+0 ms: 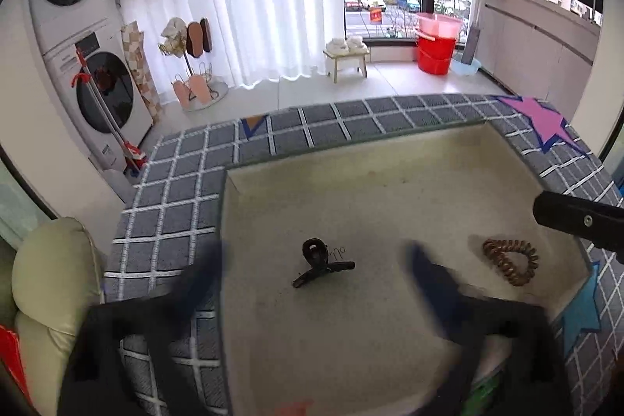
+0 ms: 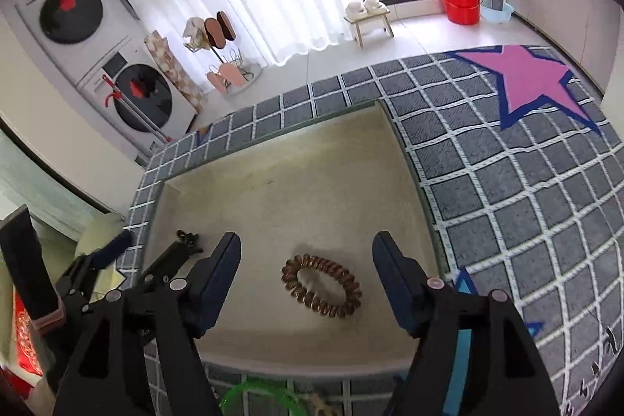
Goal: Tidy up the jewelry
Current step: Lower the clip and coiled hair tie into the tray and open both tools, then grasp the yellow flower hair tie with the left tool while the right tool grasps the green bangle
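A shallow cream tray (image 1: 390, 158) sits sunk into a grey checked cloth (image 1: 175, 205). On its floor lies a black claw hair clip (image 1: 321, 262) with a tiny wire earring (image 1: 338, 252) beside it. My left gripper (image 1: 315, 258) is open, its blurred blue fingers wide on either side of the clip and apart from it. A brown spiral hair tie (image 2: 320, 285) lies flat to the right, also seen in the left wrist view (image 1: 511, 262). My right gripper (image 2: 307, 246) stands open over the hair tie, its pads well clear of the coil.
A green ring (image 2: 253, 392) lies on the cloth just in front of the tray's near wall. A pink star patch (image 2: 534, 80) marks the cloth at the right. A cream padded chair (image 1: 50, 279) stands at the left, with stacked washing machines (image 1: 78, 38) beyond.
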`<move>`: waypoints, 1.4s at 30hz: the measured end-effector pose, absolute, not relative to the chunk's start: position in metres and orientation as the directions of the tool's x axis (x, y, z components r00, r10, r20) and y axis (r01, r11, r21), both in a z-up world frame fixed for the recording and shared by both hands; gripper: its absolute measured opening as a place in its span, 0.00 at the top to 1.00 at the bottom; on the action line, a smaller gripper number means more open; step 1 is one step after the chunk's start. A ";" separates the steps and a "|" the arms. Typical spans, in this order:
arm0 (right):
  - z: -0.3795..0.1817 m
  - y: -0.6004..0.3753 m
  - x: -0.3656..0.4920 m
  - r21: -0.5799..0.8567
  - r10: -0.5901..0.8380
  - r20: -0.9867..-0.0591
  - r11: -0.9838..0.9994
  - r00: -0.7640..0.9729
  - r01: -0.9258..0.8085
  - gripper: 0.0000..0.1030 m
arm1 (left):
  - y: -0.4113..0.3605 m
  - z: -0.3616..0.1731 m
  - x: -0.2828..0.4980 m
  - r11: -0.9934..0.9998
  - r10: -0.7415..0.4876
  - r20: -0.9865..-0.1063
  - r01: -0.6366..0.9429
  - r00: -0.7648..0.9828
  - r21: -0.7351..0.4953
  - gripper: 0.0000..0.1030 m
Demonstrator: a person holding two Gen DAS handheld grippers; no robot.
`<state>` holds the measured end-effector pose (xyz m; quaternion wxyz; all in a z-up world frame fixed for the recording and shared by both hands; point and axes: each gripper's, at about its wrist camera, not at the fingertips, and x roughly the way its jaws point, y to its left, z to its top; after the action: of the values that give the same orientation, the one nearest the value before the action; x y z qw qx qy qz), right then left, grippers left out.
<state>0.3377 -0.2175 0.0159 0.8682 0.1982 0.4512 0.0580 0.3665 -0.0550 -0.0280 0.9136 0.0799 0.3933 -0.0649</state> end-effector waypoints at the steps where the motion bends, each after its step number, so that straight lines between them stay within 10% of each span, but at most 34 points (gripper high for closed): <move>1: 0.019 -0.218 0.332 0.403 0.283 -0.754 0.912 0.592 0.077 0.19 | -0.053 -0.024 0.362 0.978 -0.064 -0.722 0.187 0.689 0.091 0.00; 11: 0.057 -0.204 0.250 0.372 0.278 -0.694 0.928 0.664 0.000 0.11 | -0.028 -0.006 0.278 0.964 -0.155 -0.724 0.264 0.673 0.040 0.00; 35: -0.013 -0.183 0.192 0.251 0.185 -0.874 0.964 0.449 0.092 0.12 | -0.025 -0.072 0.197 0.957 -0.110 -0.817 0.284 0.566 0.067 0.00; 42: -0.027 -0.169 0.214 0.298 0.226 -0.894 0.945 0.388 0.135 0.51 | -0.027 -0.079 0.201 0.958 -0.106 -0.824 0.279 0.557 0.065 0.00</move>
<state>0.2143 -0.1693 -0.0274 0.8167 0.1634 0.5527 0.0278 0.2010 -0.0273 -0.0791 0.8772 0.0945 0.4577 -0.1099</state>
